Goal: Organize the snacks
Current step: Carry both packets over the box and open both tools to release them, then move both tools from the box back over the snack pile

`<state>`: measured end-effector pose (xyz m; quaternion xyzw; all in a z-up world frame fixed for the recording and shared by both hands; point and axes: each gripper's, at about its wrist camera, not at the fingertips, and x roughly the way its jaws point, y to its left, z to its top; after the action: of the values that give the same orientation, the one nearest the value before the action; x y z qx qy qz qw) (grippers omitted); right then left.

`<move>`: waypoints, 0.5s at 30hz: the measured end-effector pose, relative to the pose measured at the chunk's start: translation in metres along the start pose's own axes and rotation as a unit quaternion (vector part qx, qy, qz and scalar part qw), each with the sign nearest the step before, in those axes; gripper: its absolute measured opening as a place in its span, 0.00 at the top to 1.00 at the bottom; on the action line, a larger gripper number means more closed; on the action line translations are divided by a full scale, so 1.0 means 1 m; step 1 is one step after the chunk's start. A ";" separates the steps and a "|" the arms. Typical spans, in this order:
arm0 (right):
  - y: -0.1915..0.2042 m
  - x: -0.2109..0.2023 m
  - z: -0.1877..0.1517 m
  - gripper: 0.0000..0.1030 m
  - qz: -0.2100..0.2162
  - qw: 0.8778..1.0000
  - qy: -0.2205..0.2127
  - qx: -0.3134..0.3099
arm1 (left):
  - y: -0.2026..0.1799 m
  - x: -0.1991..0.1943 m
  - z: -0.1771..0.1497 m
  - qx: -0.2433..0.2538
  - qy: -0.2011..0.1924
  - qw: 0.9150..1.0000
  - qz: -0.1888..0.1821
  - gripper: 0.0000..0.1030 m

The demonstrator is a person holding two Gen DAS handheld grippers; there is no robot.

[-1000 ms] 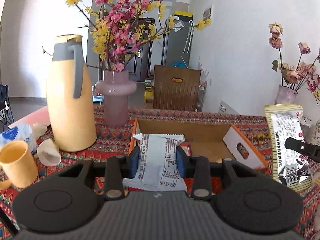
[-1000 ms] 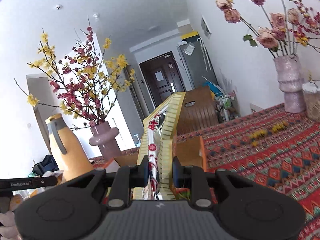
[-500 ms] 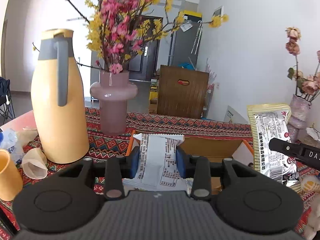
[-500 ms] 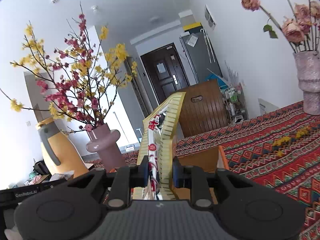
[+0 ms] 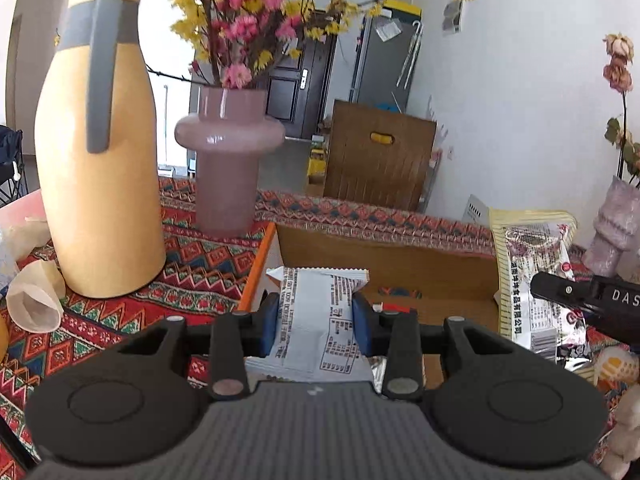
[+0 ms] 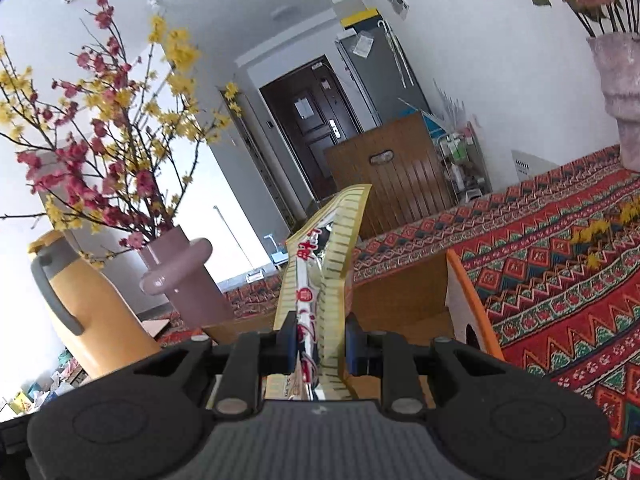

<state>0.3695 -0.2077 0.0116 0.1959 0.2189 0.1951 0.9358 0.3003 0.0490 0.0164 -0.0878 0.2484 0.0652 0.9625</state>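
I am looking along my left claw (image 5: 315, 322) at a crinkly white packet (image 5: 316, 320) with small black print and serrated ends; the blue pads are pressing on both its sides, so the claw is gripping it flat, the packet's far end jutting past the fingertips over the open cardboard box (image 5: 384, 264). The box is plain brown card with an orange edge, sitting on a woven cloth (image 5: 192, 268) of red zigzags and diamonds. Beside it are standing a smooth, matte yellow jug (image 5: 96, 184) with a grey handle and a glossy pink vase (image 5: 228, 160) with a bulging collar.

My right claw (image 6: 320, 344) is clamping a glossy yellow-striped bag (image 6: 324, 264), held on edge and standing upright between the pads, rising well above them. From the left camera that same bag (image 5: 532, 280) is hanging at the box's right end, with the right claw's black finger (image 5: 576, 300) across it. From the right camera, the box (image 6: 404, 292) is lying just beyond and below the bag.
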 end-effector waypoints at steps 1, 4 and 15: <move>-0.001 0.002 -0.001 0.79 -0.001 1.000 0.004 0.001 | -0.001 0.001 -0.002 0.002 0.002 1.000 0.001 0.64; -0.003 0.005 -0.004 0.79 -0.007 1.000 0.011 0.004 | -0.004 0.001 -0.005 0.006 0.002 1.000 -0.001 0.63; -0.009 -0.007 -0.004 0.04 -0.024 1.000 0.000 0.013 | 0.002 -0.023 -0.007 -0.022 -0.058 0.998 0.007 0.00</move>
<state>0.3649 -0.2176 0.0067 0.2031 0.2260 0.1693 0.9375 0.2770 0.0481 0.0215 -0.1033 0.1918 0.0824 0.9725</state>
